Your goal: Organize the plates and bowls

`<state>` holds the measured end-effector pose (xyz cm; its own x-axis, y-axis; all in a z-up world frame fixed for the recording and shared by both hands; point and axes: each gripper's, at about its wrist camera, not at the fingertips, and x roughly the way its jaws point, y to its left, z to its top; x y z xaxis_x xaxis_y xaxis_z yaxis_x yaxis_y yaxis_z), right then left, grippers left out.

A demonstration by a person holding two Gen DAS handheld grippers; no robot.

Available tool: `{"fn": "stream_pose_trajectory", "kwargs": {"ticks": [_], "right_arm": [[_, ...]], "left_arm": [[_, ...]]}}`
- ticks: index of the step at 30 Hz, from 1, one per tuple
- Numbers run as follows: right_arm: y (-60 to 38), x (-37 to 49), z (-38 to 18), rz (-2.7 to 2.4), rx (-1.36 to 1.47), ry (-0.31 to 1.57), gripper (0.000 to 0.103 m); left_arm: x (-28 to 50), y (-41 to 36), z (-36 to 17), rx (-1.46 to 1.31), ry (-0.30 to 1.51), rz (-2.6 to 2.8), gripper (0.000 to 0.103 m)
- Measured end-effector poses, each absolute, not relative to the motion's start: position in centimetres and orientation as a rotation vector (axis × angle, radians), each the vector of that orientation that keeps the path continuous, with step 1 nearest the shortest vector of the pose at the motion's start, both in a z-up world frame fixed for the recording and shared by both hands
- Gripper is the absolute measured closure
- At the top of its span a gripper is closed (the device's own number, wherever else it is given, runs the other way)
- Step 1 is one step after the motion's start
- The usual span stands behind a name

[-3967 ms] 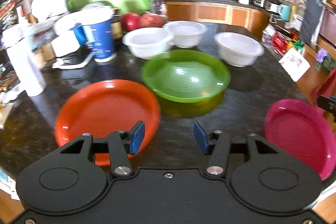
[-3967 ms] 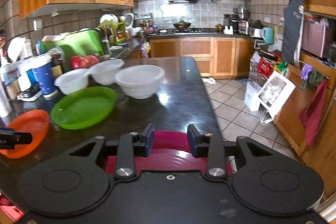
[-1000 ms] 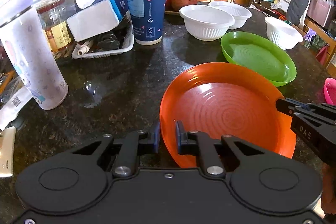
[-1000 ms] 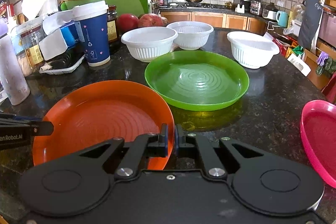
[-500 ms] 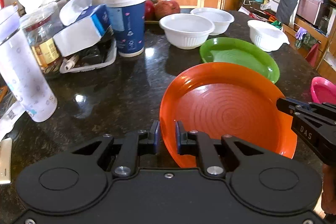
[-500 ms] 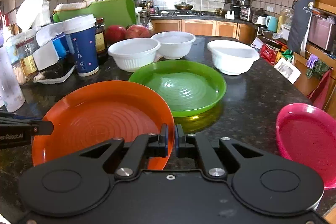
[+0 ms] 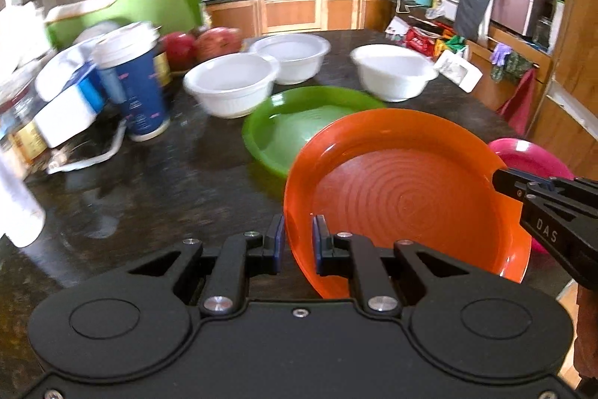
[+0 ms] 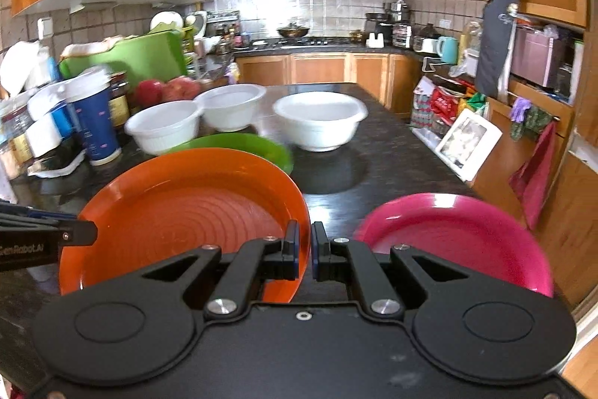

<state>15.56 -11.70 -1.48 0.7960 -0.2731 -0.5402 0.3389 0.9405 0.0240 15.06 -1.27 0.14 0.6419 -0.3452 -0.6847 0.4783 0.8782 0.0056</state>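
Both tongs were clamped tight on the one orange plate [image 8: 187,208]: left tongs [image 7: 298,243] pinched its rim at 9 o'clock, right tongs [image 8: 303,251] at 3 o'clock, holding it tilted over the dark surface [image 8: 381,163]. Just past it sat one green plate [image 7: 284,126], partly hidden behind the orange one. One pink plate [image 8: 456,234] lay at 3 o'clock. Farther back, three white bowls [image 8: 319,122] stood toward 12, with one blue cup [image 8: 95,122] at 10.

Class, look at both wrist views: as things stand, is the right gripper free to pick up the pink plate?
Probably not yet. The right gripper is shut on the orange plate's rim, so its jaws are occupied, though the pink plate lies unobstructed just beside it.
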Motion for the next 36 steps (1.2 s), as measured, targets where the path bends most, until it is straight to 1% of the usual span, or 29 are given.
{"fn": "stream_pose_trajectory", "kwargs": {"ticks": [10, 17, 32, 36], "right_arm": [[-21.5, 10.7, -0.7, -0.413, 0.122, 0.536, 0.095], [-27.3, 8.4, -1.3, -0.427, 0.125, 0.543, 0.095], [-31.7, 10.4, -3.4, -0.324, 0.145, 0.608, 0.095], [-31.8, 10.6, -3.4, -0.303, 0.146, 0.604, 0.093]], "left_arm": [[13.2, -10.3, 0.0, 0.194, 0.721, -0.547, 0.083], [12.3, -14.7, -0.8, 0.186, 0.731, -0.545, 0.083], [11.4, -17.7, -2.5, 0.178, 0.795, -0.441, 0.083], [11.4, -17.9, -2.7, 0.167, 0.812, -0.434, 0.082]]}}
